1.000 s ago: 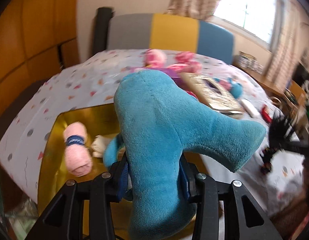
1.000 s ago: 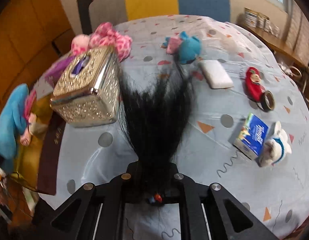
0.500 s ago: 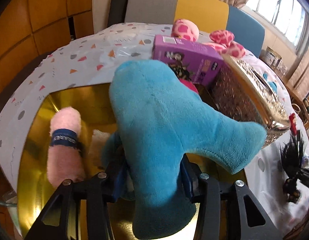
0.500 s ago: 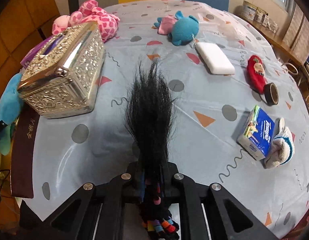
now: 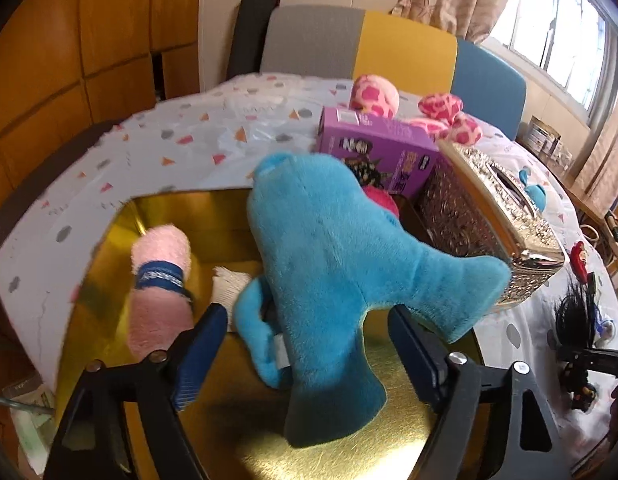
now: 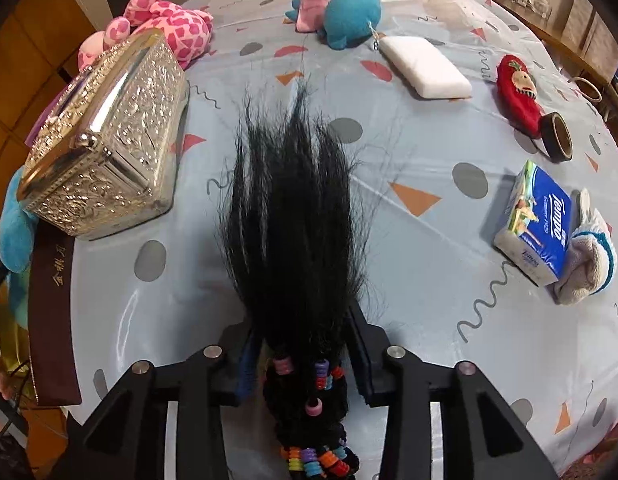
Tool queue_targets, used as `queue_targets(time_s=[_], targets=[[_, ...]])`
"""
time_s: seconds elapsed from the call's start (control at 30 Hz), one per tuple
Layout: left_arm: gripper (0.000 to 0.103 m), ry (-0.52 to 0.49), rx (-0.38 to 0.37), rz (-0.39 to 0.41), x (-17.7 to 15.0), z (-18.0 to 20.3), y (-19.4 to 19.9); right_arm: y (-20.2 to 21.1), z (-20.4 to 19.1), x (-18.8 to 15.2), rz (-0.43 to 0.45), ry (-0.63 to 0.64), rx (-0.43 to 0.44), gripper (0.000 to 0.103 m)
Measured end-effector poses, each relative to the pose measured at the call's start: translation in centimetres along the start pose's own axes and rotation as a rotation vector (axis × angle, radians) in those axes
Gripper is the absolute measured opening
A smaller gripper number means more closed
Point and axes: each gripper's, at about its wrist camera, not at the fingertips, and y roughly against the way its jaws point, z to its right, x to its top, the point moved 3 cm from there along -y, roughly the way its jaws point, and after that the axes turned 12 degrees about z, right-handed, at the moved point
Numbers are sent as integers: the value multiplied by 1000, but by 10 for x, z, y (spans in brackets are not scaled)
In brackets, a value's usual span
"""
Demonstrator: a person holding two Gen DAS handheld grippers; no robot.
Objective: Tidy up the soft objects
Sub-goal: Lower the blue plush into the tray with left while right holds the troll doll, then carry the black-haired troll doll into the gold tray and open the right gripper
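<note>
We are holding the left gripper [image 5: 305, 344] over the gold tray [image 5: 213, 216], its jaws spread wide with a gap on each side of the blue plush toy [image 5: 341, 264] that is lying between them on the tray. Just left of the plush, a pink rolled towel [image 5: 159, 300] with a dark blue band is resting in the same tray, and a small cream cloth [image 5: 229, 284] is sitting between the two. Beyond the tray's far edge, a purple box [image 5: 377, 148] is standing beside the ornate silver tissue box [image 5: 489, 220], with a pink spotted plush [image 5: 375, 94] behind them. We are keeping the right gripper [image 6: 303, 356] to the right of the silver tissue box [image 6: 105, 152], above the tablecloth [image 6: 429, 240], its jaws clamped on the black hair tuft with coloured beads [image 6: 297, 216].
</note>
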Motion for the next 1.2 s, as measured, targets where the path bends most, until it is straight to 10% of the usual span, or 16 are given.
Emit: queue_targets(time_s=[0.2,0.83,1.2], targets=[[103,-16,53,67,6,-2,27,0,-4,-6,-6,17,-12,40],[103,-4,153,93,0,-14,60,-2,-22,-22,-2,85,-54,42],[103,17,158,99,-2,-26,67,6,-25,-24,8,90,-53,26]])
